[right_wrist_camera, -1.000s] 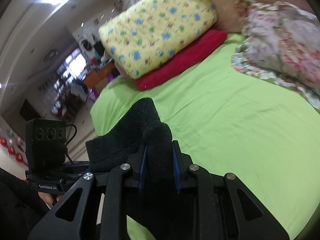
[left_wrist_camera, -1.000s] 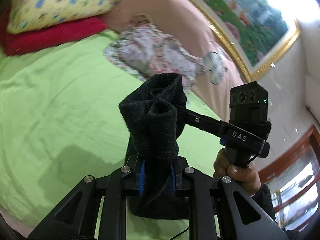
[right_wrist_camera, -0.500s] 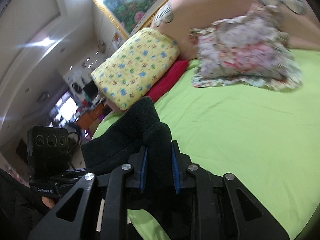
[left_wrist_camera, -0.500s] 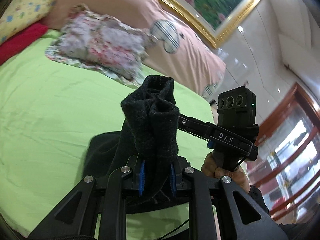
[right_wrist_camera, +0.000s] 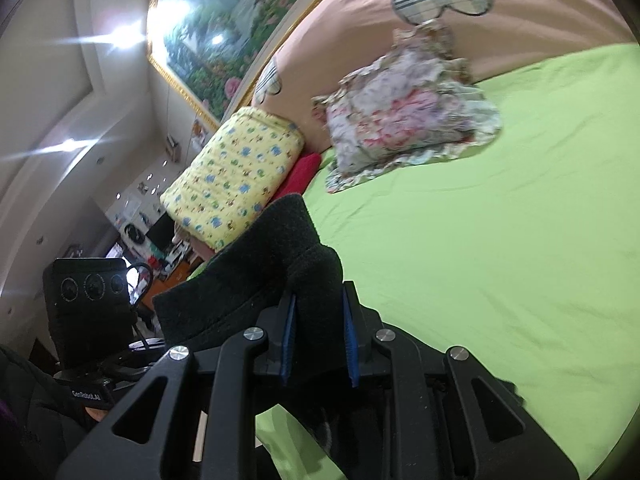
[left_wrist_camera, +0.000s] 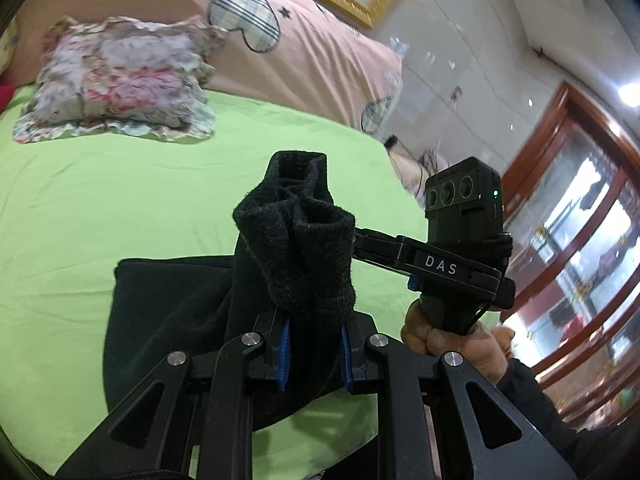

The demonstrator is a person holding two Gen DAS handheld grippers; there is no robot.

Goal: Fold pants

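Observation:
The black fleece pants [left_wrist_camera: 296, 256] are bunched and held up over the green bed sheet [left_wrist_camera: 120, 200]. My left gripper [left_wrist_camera: 314, 354] is shut on a thick fold of them, and the rest hangs down to the sheet at the left. My right gripper [right_wrist_camera: 318, 344] is shut on another bunched edge of the same pants [right_wrist_camera: 260, 264]. In the left wrist view the right gripper [left_wrist_camera: 448, 264] is close at the right, reaching into the cloth. In the right wrist view the left gripper's camera block [right_wrist_camera: 86, 300] shows at lower left.
A floral cushion [left_wrist_camera: 116, 80] lies at the head of the bed against a pink headboard cover [left_wrist_camera: 304, 52]. A yellow patterned pillow [right_wrist_camera: 236, 176] rests on a red one [right_wrist_camera: 302, 172]. Wooden glass doors [left_wrist_camera: 580, 240] stand right of the bed.
Both grippers have swung to the right along the bed while still holding the pants. More of the black cloth now lies spread on the sheet below the left gripper.

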